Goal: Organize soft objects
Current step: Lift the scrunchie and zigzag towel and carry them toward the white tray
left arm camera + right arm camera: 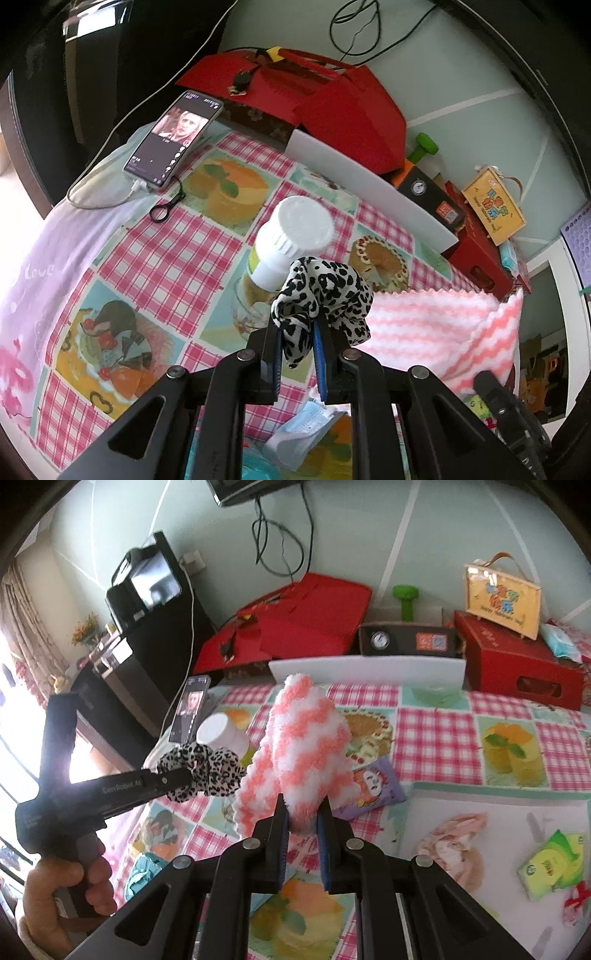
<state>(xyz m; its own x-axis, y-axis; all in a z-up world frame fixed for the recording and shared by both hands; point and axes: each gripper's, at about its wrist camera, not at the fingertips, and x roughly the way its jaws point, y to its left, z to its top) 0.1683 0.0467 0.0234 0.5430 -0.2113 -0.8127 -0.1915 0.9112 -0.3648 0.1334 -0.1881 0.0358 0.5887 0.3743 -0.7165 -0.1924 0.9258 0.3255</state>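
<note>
A phone (173, 142) lies plugged in at the far left of the checked tablecloth (155, 254); beside it, the left gripper (295, 334) is clamped on a leopard-print scrunchie (321, 295), held in the air just in front of a white-capped bottle (291, 240) standing on the cloth; to its right, the right gripper (301, 818) is closed on a pink-and-white fluffy cloth (303, 746), lifted upright above the table; a purple packet (373, 786) lies just behind the cloth; further right, a white tray (517, 805) holds a crumpled pink fabric (454, 845) and a green packet (552, 864); red boxes (517, 664) line the wall.
</note>
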